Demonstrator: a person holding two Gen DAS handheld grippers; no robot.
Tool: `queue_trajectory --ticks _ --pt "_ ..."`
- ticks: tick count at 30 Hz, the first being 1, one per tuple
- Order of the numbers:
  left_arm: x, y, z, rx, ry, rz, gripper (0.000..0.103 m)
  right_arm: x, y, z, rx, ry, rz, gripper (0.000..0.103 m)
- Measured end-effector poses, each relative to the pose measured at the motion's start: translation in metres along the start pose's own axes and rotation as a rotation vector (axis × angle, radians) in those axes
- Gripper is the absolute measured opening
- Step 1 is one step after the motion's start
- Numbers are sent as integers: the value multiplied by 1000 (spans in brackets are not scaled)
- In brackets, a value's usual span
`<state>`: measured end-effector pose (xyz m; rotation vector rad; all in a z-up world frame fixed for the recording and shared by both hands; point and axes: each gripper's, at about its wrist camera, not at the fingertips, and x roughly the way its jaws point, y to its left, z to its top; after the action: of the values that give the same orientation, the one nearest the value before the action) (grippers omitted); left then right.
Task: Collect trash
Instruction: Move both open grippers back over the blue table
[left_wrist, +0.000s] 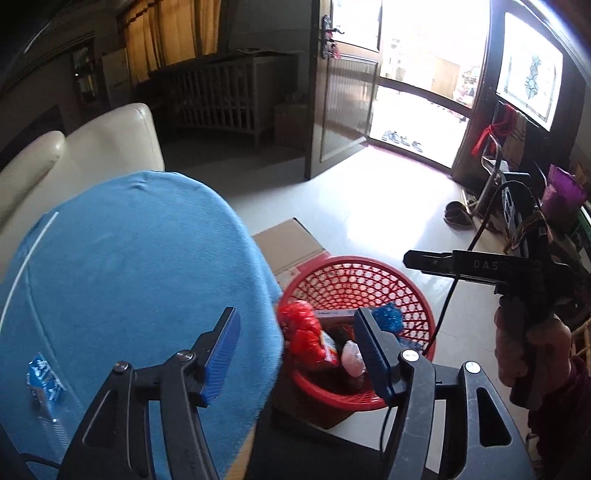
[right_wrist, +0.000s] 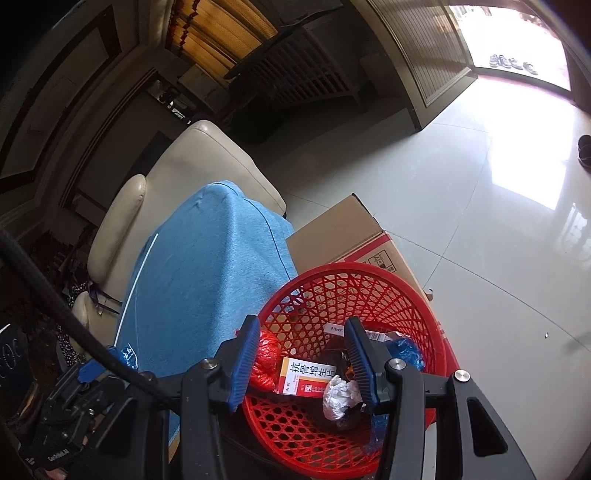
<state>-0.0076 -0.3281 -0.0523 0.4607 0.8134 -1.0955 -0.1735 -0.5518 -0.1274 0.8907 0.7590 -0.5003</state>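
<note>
Beside the round red plastic lattice basket (left_wrist: 369, 284), on the blue terry cloth (left_wrist: 129, 266) spread over the table, one piece of trash lay uncollected: a small crinkled blue-and-white foil wrapper (left_wrist: 42, 376), well apart from the basket, on the side of the cloth away from it.

By the look of it, the wrapper was very light, limp and somewhat slick, lying almost flat on soft pile. A pinch at its raised, creased edge would probably serve better than a press from above, since flat film tends to slide and the cloth could bunch up with it.

The left gripper (left_wrist: 299, 354) hung over the gap between cloth and basket, its blue-padded jaws standing wide with nothing between them. The right gripper (right_wrist: 301, 363) hovered directly above the basket, jaws moderately parted and empty.

Inside the basket lay a red crumpled plastic bag (right_wrist: 264, 363), an orange-and-white medicine carton (right_wrist: 308, 376), a white paper wad (right_wrist: 338, 398) and a blue plastic scrap (right_wrist: 404, 352). The basket rested on a brown cardboard box (right_wrist: 340, 232).
</note>
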Motion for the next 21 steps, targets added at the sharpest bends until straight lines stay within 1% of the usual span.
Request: queue_trajectory --ticks 2,7,12,16,21 --pt "-8 8 -4 -9 -11 23 65 0 5 0 -9 1 0 52" --pt "-29 35 -15 -42 -45 109 65 3 21 -1 -35 7 3 52" --pt "-49 74 -35 -109 -63 209 66 7 39 -2 -68 16 16 52" --pt "-70 116 -62 -208 -55 302 66 13 58 -3 -101 24 41 52" --pt "-105 177 -108 -380 -40 433 66 37 94 -7 -174 72 77 52"
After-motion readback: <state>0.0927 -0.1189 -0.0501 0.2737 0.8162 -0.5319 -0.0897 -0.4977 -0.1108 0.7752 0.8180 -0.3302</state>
